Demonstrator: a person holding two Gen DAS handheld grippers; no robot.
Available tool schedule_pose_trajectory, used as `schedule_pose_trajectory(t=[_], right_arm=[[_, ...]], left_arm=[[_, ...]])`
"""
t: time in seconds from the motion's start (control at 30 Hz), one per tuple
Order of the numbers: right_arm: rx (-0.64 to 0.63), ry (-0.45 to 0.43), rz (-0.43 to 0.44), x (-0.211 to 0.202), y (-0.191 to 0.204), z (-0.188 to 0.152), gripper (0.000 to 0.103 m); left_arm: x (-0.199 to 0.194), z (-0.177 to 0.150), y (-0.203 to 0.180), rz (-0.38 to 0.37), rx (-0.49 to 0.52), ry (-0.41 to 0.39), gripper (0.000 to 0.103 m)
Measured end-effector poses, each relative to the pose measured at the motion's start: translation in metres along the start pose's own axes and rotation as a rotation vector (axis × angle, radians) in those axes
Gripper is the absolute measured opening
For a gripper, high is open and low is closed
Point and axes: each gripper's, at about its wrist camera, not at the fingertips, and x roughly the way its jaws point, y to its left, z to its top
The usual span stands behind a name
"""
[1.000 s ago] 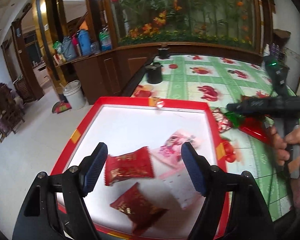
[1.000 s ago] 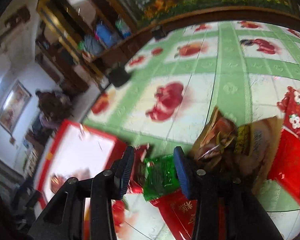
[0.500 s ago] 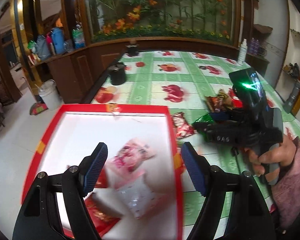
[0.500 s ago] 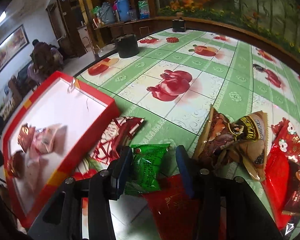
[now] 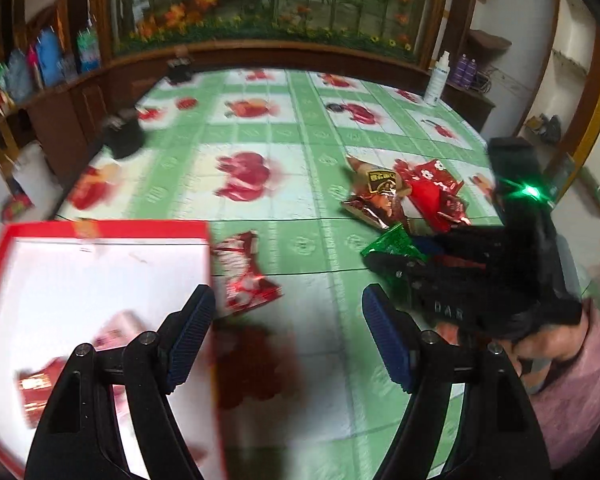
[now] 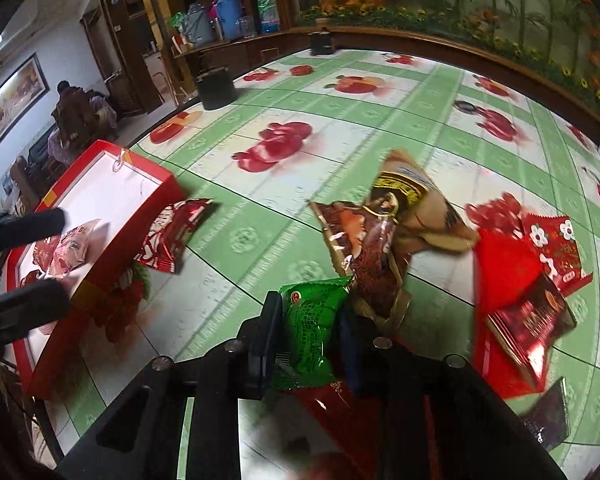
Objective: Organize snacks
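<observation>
Green foil fills the gap in the right gripper [image 6: 312,336]: its jaws are closing on a green snack packet [image 6: 310,328], pads pressing both sides. Just beyond it a brown packet [image 6: 376,240] lies crumpled, with red packets [image 6: 516,280] heaped to its right on the green-and-white tablecloth [image 6: 260,184]. The left gripper [image 5: 288,344] hangs with its fingers wide apart and nothing between them, over the right edge of the red tray [image 5: 100,228]. Blurred pink and red packets [image 5: 40,384] lie inside the tray. A red-and-white packet [image 5: 242,276] rests on the cloth just beside the tray's right wall. A hand [image 5: 540,348] grips the right tool's handle
</observation>
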Motion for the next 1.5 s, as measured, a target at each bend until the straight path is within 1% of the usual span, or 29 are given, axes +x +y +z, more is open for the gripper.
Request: schedule_pose_trajectory(t=[0.1,0.2,0.23,0.27,0.47,0.57,0.63,0.67,0.73,0.8,0.87,0.9,1.0,1.07,1.1,1.17,1.23,1.33,1.43,1.5], right_arm=[[0.002,0.001,0.0,-0.001,-0.001,0.0,0.027],[-0.004,0.002,-0.007,-0.001,0.001,0.0,0.027],[0.0,0.003,-0.004,-0.001,0.0,0.0,0.027],[0.002,0.004,-0.002,-0.001,0.0,0.0,0.027],[0.007,0.006,0.002,0.0,-0.001,0.0,0.029],[0.016,0.007,0.01,0.0,-0.001,0.001,0.029],[0.03,0.011,0.022,0.0,-0.003,0.001,0.029],[0.039,0.013,0.03,-0.001,-0.004,0.001,0.029],[0.054,0.015,0.043,-0.001,-0.007,0.002,0.029],[0.066,0.019,0.055,-0.001,-0.009,0.002,0.029],[0.082,0.023,0.07,-0.001,-0.012,0.003,0.029],[0.091,0.025,0.077,-0.001,-0.014,0.003,0.029],[0.099,0.028,0.083,-0.001,-0.015,0.003,0.029],[0.094,0.029,0.078,-0.002,-0.014,0.003,0.029],[0.092,0.029,0.077,-0.002,-0.013,0.003,0.029],[0.093,0.029,0.077,-0.002,-0.014,0.003,0.029],[0.095,0.029,0.079,-0.002,-0.014,0.003,0.029],[0.095,0.029,0.08,-0.002,-0.014,0.003,0.029],[0.096,0.028,0.08,-0.002,-0.014,0.003,0.03],[0.095,0.028,0.08,-0.002,-0.014,0.003,0.03]], left_arm=[[0.019,0.005,0.006,-0.025,-0.051,0.039,0.076],[0.033,0.007,0.017,-0.013,-0.1,0.075,0.076],[0.036,0.006,0.019,-0.027,-0.117,0.08,0.075],[0.037,0.008,0.021,-0.03,-0.123,0.071,0.076],[0.049,0.022,0.022,-0.011,-0.128,0.089,0.076],[0.055,0.029,0.023,-0.04,-0.145,0.098,0.075],[0.059,0.029,0.019,-0.076,-0.14,0.123,0.075],[0.063,0.027,0.014,-0.104,-0.132,0.141,0.075],[0.067,0.024,0.004,-0.123,-0.101,0.155,0.075],[0.066,0.023,-0.002,-0.164,-0.087,0.141,0.075],[0.06,0.023,-0.004,-0.223,-0.089,0.126,0.075],[0.058,0.023,-0.002,-0.23,-0.097,0.124,0.075],[0.045,0.026,0.009,-0.192,-0.105,0.108,0.075],[0.037,0.026,0.013,-0.161,-0.071,0.1,0.075],[0.033,0.025,0.013,-0.148,-0.038,0.102,0.075],[0.034,0.02,0.008,-0.128,0.04,0.122,0.075],[0.037,0.015,0.001,-0.091,0.123,0.139,0.075],[0.038,0.007,-0.014,-0.027,0.275,0.126,0.075],[0.036,0.005,-0.021,-0.002,0.387,0.113,0.075],[0.039,0.005,-0.027,0.012,0.456,0.123,0.075]])
